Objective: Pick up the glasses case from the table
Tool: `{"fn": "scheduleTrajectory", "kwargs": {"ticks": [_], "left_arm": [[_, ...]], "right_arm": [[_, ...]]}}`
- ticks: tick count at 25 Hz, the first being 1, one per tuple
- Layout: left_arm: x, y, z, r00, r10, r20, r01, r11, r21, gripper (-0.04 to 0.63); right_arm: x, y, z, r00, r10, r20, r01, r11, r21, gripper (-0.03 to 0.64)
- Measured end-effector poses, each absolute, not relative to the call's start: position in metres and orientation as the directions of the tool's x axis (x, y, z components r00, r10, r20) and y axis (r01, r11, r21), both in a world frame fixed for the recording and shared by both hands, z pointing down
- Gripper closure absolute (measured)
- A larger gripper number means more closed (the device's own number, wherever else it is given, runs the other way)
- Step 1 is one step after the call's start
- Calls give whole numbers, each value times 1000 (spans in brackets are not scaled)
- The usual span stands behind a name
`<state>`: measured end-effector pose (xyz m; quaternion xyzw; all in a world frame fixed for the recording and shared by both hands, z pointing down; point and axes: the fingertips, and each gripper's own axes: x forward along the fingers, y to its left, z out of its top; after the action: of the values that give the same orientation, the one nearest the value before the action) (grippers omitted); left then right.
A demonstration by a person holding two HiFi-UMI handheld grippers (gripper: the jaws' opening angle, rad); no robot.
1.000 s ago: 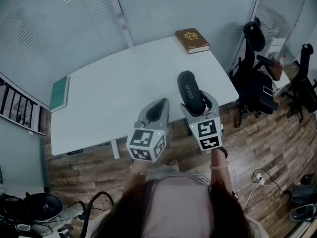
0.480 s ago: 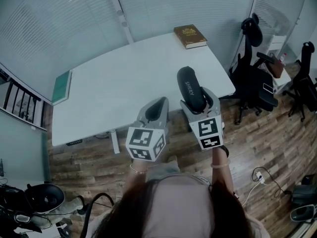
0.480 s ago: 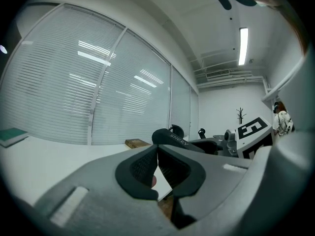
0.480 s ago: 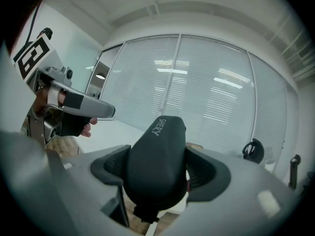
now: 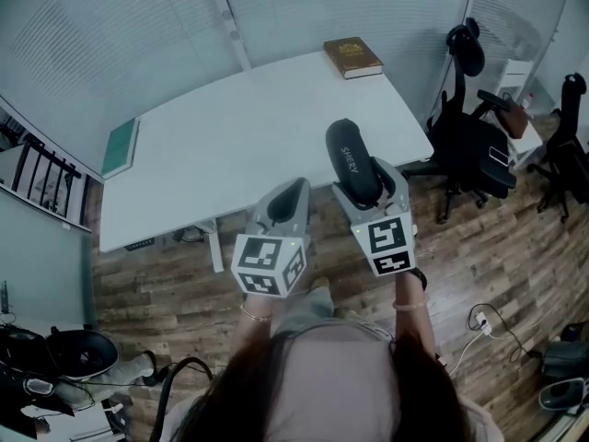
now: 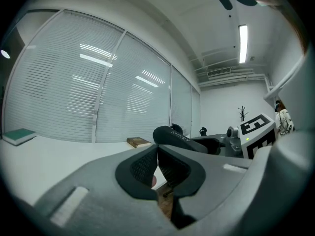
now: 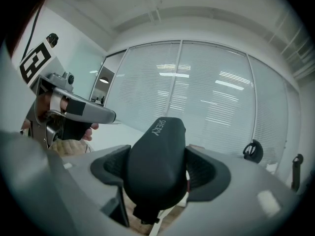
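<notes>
The black glasses case [image 5: 353,164] with pale lettering is clamped in my right gripper [image 5: 361,191] and held in the air over the near edge of the white table [image 5: 230,145]. In the right gripper view the case [image 7: 156,161] fills the gap between the dark pads [image 7: 110,167]. My left gripper [image 5: 287,203] hovers beside it, on its left, shut with nothing in it. In the left gripper view, its pads [image 6: 170,163] meet, and the case [image 6: 177,139] shows beyond them to the right.
A brown book [image 5: 352,56] lies at the table's far right corner and a green book [image 5: 120,147] at its left edge. Black office chairs [image 5: 469,145] stand to the right on the wood floor. Blinds close off the back.
Both grippers hold their pose with the case. The table and floor have shifted slightly in the head view as the head camera moved.
</notes>
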<state>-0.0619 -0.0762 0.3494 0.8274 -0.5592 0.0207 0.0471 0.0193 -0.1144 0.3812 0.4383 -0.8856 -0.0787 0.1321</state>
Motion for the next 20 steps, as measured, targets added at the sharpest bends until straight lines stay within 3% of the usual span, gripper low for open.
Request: {"fn": "scheduleTrajectory", "kwargs": {"ticks": [20], "left_arm": [[-52,-21,348,357,-931,81,-934,-354,53,584]], "right_arm": [[32,-58,374,-592,-796,129,-758,604,246,267]]}}
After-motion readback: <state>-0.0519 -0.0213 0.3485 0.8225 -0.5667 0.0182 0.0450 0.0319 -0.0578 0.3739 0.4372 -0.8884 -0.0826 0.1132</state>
